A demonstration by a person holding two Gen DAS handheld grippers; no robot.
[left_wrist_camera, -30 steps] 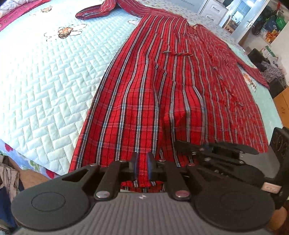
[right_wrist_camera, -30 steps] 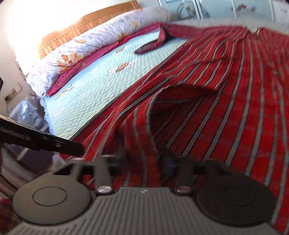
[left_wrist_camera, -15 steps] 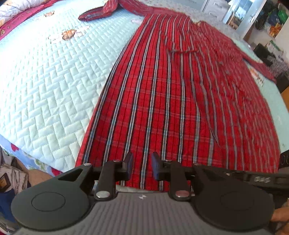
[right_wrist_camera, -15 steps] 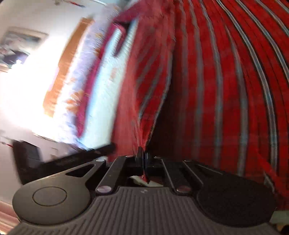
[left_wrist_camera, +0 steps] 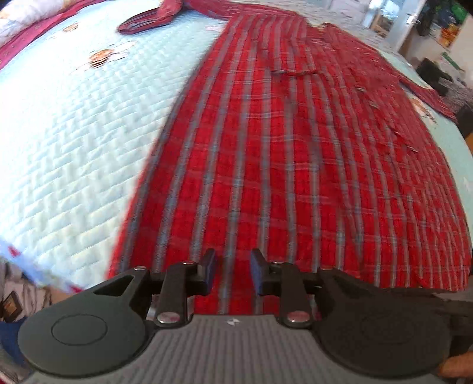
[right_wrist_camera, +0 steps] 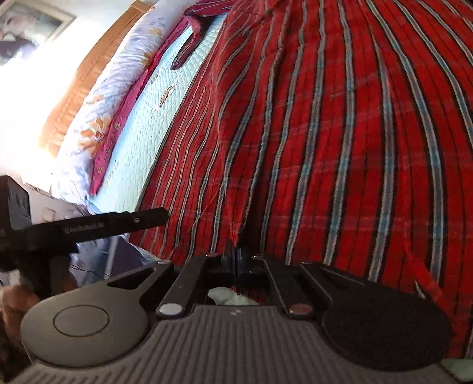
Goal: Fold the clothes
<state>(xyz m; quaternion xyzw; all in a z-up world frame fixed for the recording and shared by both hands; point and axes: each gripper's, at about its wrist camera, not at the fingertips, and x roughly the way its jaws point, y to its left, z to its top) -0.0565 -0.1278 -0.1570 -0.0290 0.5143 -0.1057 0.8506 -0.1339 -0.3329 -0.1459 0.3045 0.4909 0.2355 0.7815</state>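
Red plaid cloth, a long shirt (left_wrist_camera: 295,165), lies spread flat on the pale quilted bedspread (left_wrist_camera: 68,124), front side up with its button placket showing. Its long axis runs from the hem at the near edge of the bed straight away toward the collar at the far end; one sleeve (left_wrist_camera: 147,17) trails off to the far left. The left gripper (left_wrist_camera: 230,271) sits over the hem near the shirt's left edge, pointing along the garment's length. Its jaws have just been opening and now stand apart: hem cloth lies in the gap below them, but neither pad presses on it, so this corner is released. The right gripper (right_wrist_camera: 236,260) is clenched tight on a pinch of the same hem, and the cloth rises in a small ridge from the bed into its closed jaws. Judgement: with one hem point held and the other dropped, the right hand is the one in command of the shirt. Any fold toward the collar has to travel along the long axis, directly ahead of both grippers. The left jaws need only close again to take the hem beneath them.
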